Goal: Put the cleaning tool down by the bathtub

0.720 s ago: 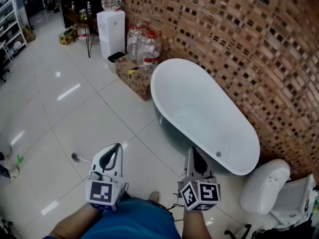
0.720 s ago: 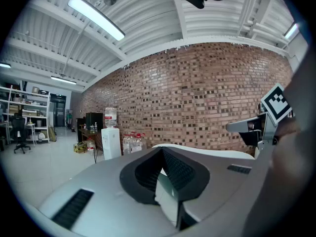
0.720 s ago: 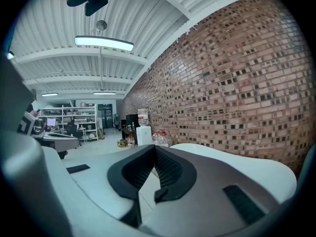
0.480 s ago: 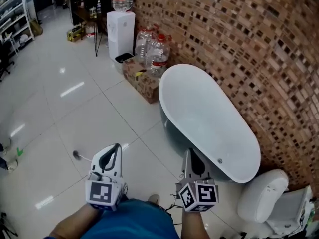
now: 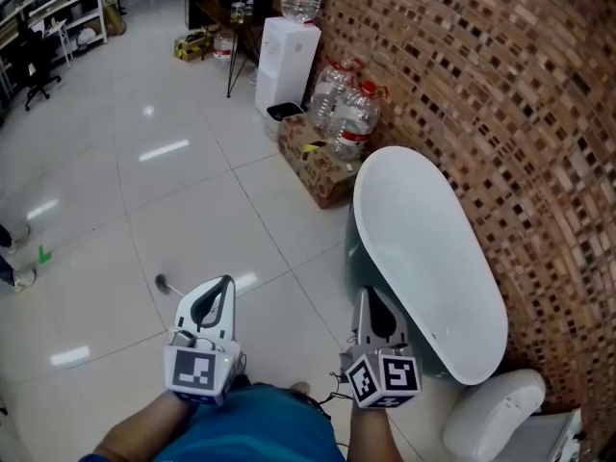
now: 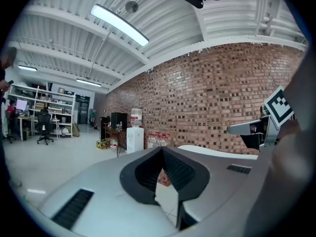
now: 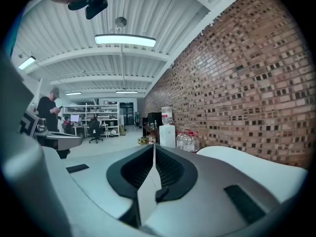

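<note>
A white bathtub stands along the brick wall at the right. It also shows in the left gripper view as a bathtub rim, and in the right gripper view as a bathtub. A small round-headed tool with a thin handle lies on the floor tiles left of my left gripper, which partly hides it. My right gripper hovers beside the tub's near end. The left gripper and the right gripper both have their jaws together with nothing between them.
A water dispenser, big water bottles and a cardboard box stand beyond the tub's far end. A toilet sits at the lower right. A shoe shows at the left edge. A person stands far off by shelves.
The head view has swung left, so the tub and toilet sit further right in the picture. Both grippers keep their places in the view, jaws unchanged.
</note>
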### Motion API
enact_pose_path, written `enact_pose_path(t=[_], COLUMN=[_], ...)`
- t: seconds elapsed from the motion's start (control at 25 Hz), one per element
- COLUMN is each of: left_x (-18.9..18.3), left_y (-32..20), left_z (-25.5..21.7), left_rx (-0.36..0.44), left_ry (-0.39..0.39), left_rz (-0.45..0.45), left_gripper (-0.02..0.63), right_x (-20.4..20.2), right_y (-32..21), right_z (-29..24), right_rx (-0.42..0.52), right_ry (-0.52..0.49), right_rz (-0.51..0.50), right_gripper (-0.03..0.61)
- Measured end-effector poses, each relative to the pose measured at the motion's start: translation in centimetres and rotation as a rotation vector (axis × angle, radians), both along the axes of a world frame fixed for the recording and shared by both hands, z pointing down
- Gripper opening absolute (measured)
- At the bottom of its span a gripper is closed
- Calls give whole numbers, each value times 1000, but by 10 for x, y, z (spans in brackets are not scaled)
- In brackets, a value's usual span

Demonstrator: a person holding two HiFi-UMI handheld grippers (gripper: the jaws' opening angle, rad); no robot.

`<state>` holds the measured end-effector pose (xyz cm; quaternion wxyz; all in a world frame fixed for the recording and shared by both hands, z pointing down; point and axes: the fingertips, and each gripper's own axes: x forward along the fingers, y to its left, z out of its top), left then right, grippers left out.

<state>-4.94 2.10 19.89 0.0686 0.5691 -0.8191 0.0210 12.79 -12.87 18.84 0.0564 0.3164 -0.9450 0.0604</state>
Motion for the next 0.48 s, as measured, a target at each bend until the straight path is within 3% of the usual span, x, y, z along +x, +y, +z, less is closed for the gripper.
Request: enact_pose_path(t=[0.48], left_x=[-83], left_y=[81], left_z=[12], left_rx=[-10], left_ry=[-3], left_rz=[-189], left_gripper=[5], right_x=[-118], right_y=[43], right_z=[21], right_rx=[-11], right_ry=[10], right_rz=[-227], right_gripper=[41])
